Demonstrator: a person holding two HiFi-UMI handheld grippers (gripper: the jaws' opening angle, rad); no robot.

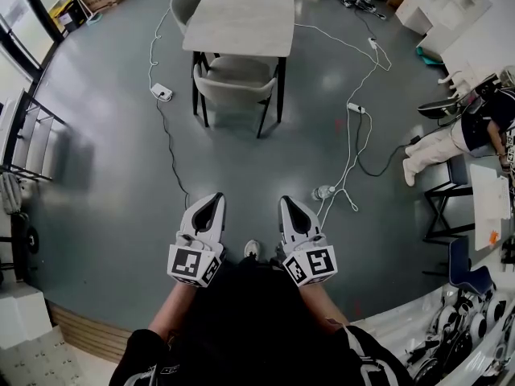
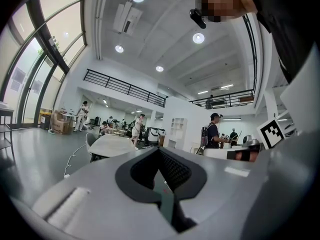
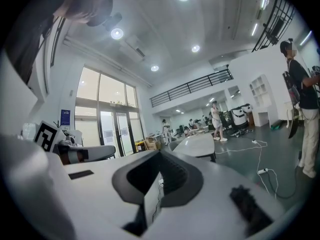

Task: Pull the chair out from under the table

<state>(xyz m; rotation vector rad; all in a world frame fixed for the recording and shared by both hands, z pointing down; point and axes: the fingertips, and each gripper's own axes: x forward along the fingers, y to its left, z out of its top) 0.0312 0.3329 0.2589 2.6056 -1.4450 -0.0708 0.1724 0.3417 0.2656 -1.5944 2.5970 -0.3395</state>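
Note:
A grey upholstered chair [image 1: 235,84] with dark legs stands tucked under the near end of a light rectangular table [image 1: 241,14], some way ahead of me across the floor. A second chair [image 1: 183,8] sits at the table's left side. My left gripper [image 1: 212,199] and right gripper [image 1: 286,203] are held side by side close to my body, both shut and empty, well short of the chair. In the left gripper view the table [image 2: 112,145] shows small and far; the right gripper view also shows the table [image 3: 197,145] in the distance.
White cables and power strips [image 1: 162,92] trail over the dark floor left and right of the table, one cable [image 1: 354,139] running toward my feet. A person [image 1: 451,139] sits at the right near a black stand [image 1: 444,207]. Metal racks [image 1: 24,143] line the left wall.

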